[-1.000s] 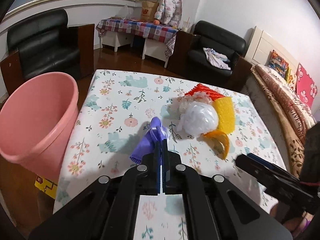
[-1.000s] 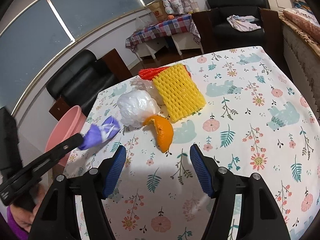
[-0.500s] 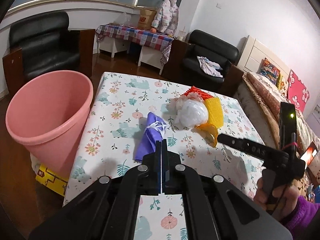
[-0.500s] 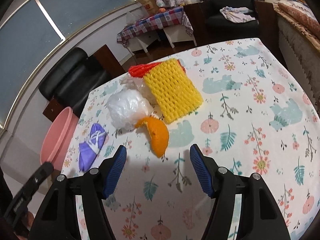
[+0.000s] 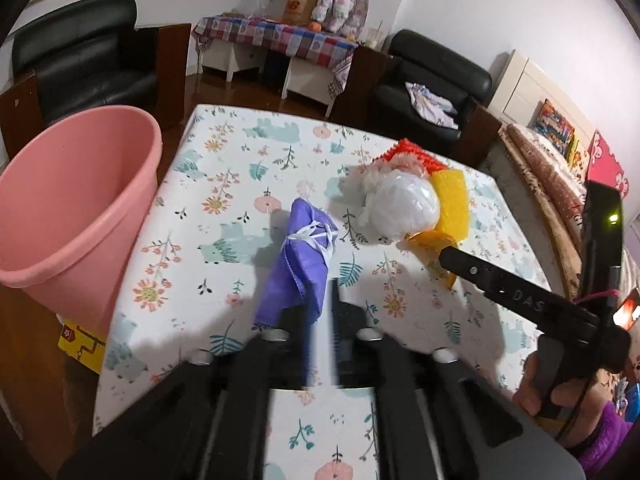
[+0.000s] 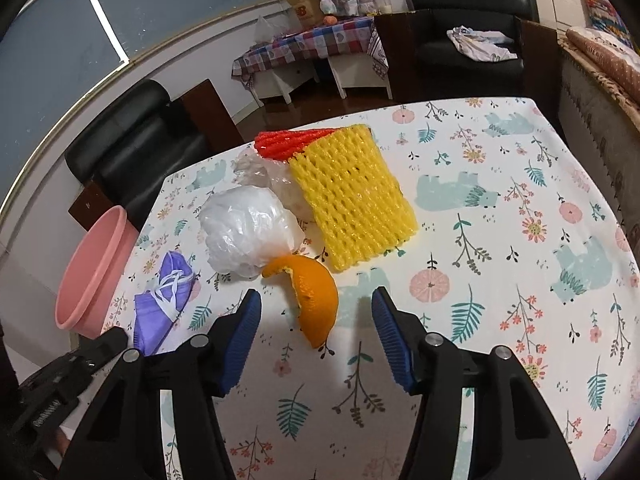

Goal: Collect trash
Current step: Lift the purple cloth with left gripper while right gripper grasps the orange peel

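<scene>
A purple face mask (image 5: 301,256) lies on the flowered tablecloth, also in the right wrist view (image 6: 160,304). My left gripper (image 5: 320,312) is just behind it, jaws a little apart and blurred, touching the mask's near end. A white plastic bag ball (image 6: 248,232), an orange peel (image 6: 312,296), a yellow foam net (image 6: 352,200) and a red foam net (image 6: 288,142) lie together. My right gripper (image 6: 316,332) is open, straddling the orange peel from the near side. The pink bin (image 5: 68,208) stands beside the table's left edge.
The table (image 6: 520,280) has black armchairs (image 5: 432,84) and a checked side table (image 5: 280,44) beyond it. A bed with blankets (image 5: 560,184) runs along the right. A yellow box (image 5: 82,344) lies on the floor under the bin.
My left gripper has gone from shut on the lifted mask to slightly open, and the mask now lies on the table. My right gripper has moved closer to the orange peel.
</scene>
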